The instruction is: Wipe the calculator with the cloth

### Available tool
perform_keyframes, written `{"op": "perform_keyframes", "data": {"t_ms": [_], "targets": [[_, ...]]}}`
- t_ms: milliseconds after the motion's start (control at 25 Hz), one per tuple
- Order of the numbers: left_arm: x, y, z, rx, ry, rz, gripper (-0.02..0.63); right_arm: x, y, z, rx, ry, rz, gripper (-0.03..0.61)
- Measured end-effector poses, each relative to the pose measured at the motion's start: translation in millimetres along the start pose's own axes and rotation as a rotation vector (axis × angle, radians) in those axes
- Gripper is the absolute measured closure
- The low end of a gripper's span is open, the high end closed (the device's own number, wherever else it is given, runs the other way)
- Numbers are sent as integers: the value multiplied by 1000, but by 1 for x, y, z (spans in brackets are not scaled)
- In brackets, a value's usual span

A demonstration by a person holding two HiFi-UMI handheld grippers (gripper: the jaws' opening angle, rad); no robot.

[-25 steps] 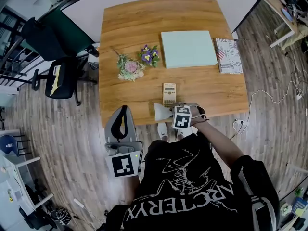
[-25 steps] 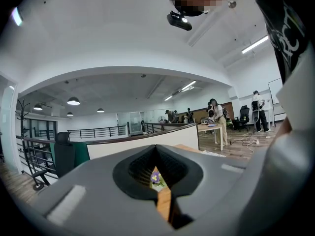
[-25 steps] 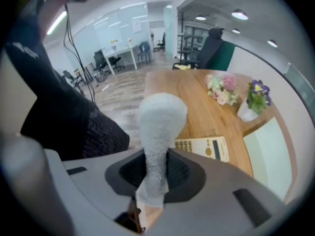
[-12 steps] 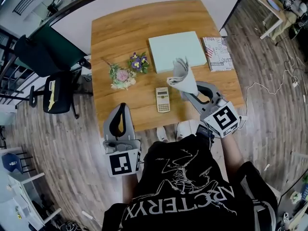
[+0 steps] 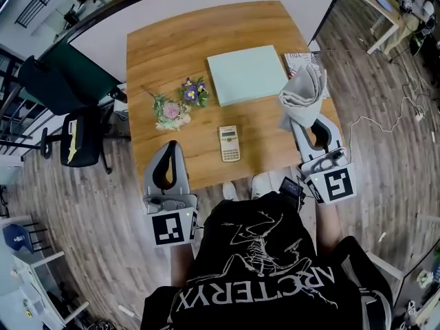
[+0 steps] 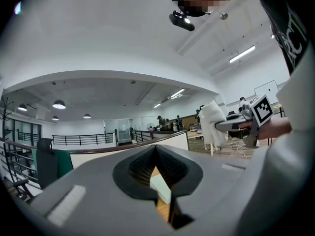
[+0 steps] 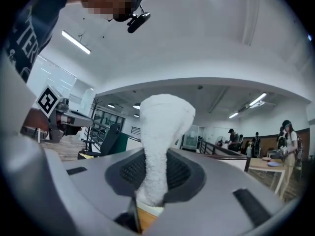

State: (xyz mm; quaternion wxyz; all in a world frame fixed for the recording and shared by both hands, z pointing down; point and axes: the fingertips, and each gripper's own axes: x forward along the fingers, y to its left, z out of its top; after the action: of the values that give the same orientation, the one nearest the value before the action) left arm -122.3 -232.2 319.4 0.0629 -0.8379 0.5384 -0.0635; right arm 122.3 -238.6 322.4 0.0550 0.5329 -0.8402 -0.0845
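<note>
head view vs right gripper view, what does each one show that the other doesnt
Head view only: calculator, flowers and pale green pad on the table. Right gripper view only: up close, the jaws of the right gripper shut on the cloth, ceiling lights, distant people. Both: the raised cloth and the left gripper.

My left grey two-jaw gripper [image 5: 169, 158] sits at near-left, off the near table edge, pointing far, jaws pressed together w/ nothing btwn. My right grey two-jaw gripper [image 5: 311, 124] is held up at right, jaws clamped on a bunched pale grey cloth [image 5: 302, 88] that sticks out past the tips.
</note>
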Motion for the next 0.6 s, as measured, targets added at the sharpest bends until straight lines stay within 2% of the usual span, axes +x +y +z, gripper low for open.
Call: {"op": "perform_keyframes", "data": {"t_ms": [240, 600], "targets": [[2, -2, 1, 2, -3, -7, 604, 5, 6, -5, -10, 19, 19, 485], [4, 2, 2, 2, -2, 4, 604, 11, 12, -6, -77, 40, 31, 485]]}}
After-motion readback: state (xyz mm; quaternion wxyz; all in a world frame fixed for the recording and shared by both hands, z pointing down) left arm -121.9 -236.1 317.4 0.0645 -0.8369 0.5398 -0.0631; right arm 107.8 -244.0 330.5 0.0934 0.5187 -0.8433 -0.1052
